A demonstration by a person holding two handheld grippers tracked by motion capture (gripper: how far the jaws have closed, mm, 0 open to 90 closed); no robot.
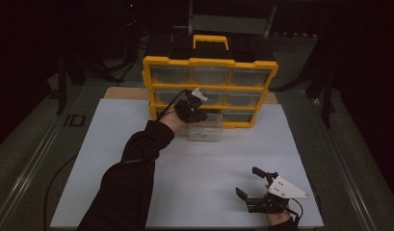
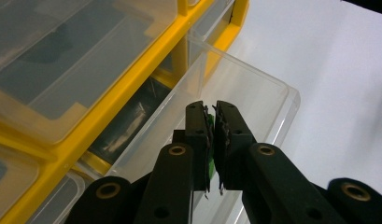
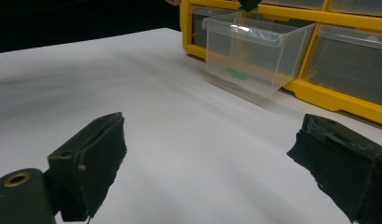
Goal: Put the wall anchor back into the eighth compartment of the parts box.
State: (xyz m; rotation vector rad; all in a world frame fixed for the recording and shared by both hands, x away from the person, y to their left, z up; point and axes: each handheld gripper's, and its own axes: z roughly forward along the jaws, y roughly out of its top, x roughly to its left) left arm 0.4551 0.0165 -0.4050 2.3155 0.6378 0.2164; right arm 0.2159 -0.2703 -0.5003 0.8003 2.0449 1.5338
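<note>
A yellow organizer (image 1: 210,62) with clear drawers stands at the back of the white mat. One clear drawer (image 1: 205,130) on its bottom row is pulled out. My left gripper (image 1: 192,113) hangs just over that drawer (image 2: 254,93), shut on a small green piece (image 2: 209,122) pinched between its pads. In the right gripper view another green piece (image 3: 236,73) lies on the floor of the drawer (image 3: 258,51). My right gripper (image 1: 249,182) rests low at the front right of the mat, its jaws wide apart with nothing between them (image 3: 209,135).
The white mat (image 1: 199,163) covers the table between the organizer and the front edge. The organizer's other drawers (image 3: 347,51) are pushed in. A black case with a yellow handle (image 1: 210,41) sits behind the organizer. Dark surroundings ring the table.
</note>
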